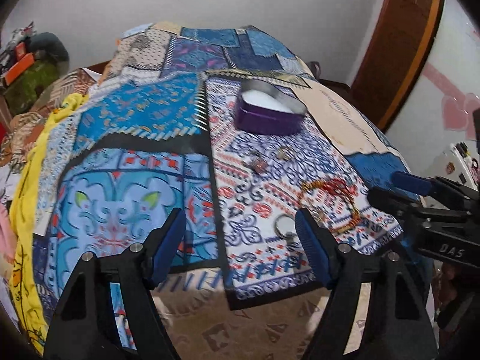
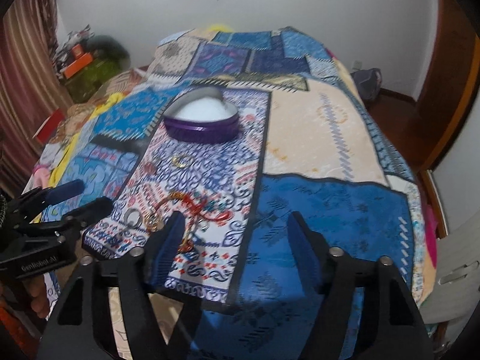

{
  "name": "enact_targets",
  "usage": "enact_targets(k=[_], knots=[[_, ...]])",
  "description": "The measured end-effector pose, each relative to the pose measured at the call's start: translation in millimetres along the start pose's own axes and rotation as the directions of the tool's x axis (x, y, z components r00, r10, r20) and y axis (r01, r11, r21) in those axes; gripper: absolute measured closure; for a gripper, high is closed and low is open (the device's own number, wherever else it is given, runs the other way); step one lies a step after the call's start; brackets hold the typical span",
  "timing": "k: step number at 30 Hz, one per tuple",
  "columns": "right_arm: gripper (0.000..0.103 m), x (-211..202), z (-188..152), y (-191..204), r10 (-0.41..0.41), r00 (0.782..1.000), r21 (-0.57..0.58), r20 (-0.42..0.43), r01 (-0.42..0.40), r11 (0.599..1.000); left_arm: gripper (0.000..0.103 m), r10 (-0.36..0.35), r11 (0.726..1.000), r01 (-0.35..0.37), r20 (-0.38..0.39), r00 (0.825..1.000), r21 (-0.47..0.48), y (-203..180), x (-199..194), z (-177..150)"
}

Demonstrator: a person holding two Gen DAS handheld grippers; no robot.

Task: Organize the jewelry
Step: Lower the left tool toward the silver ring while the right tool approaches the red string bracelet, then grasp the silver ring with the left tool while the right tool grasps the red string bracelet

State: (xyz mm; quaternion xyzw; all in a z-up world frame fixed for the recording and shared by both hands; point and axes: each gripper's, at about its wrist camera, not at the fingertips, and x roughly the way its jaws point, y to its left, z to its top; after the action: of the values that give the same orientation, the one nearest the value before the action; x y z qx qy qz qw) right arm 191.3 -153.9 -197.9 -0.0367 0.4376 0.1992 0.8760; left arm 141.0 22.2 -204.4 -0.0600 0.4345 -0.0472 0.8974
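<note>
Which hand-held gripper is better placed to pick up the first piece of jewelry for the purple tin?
Probably the left hand-held gripper: open, with the silver ring just inside its right finger. The right one is open over bare blue bedspread.

Right gripper's fingers (image 2: 168, 240) hide part of the red bracelet (image 2: 192, 210).

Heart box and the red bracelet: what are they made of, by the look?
Heart box: looks like thin metal tin, with a glossy purple painted wall, a bare grey inner rim and a white lining, possibly foam or fabric. Red bracelet: seems to be red thread or cord with gold-toned metal links and small beads; blur leaves the details open.
</note>
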Motion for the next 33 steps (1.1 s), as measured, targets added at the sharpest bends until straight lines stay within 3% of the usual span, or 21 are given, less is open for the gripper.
enact_targets(k=[8,13,24,29,33], knots=[[0.058,9,5,-1,-0.011,1.000,-0.021,-0.012,0.011,1.000,0.051,-0.056,0.998,0.057,-0.054,0.997,0.016,-11,13,-7],[0.064,21,9,-5,0.000,0.999,-0.055,-0.046,-0.002,0.999,0.056,-0.071,0.997,0.073,-0.068,0.995,0.022,-14,20,-7],[0.064,43,14,9,0.064,0.990,-0.172,-0.123,-0.085,0.981,0.066,-0.073,0.996,0.076,-0.064,0.995,0.048,-17,30,-5],[0.066,44,14,7,0.083,0.989,-0.172,-0.124,-0.104,0.980,0.082,-0.062,0.996,0.065,-0.053,0.997,0.059,-17,29,-4],[0.095,44,14,9,0.091,0.989,-0.178,-0.116,-0.111,0.978,0.082,-0.061,0.996,0.064,-0.049,0.997,0.063,-17,29,-3]])
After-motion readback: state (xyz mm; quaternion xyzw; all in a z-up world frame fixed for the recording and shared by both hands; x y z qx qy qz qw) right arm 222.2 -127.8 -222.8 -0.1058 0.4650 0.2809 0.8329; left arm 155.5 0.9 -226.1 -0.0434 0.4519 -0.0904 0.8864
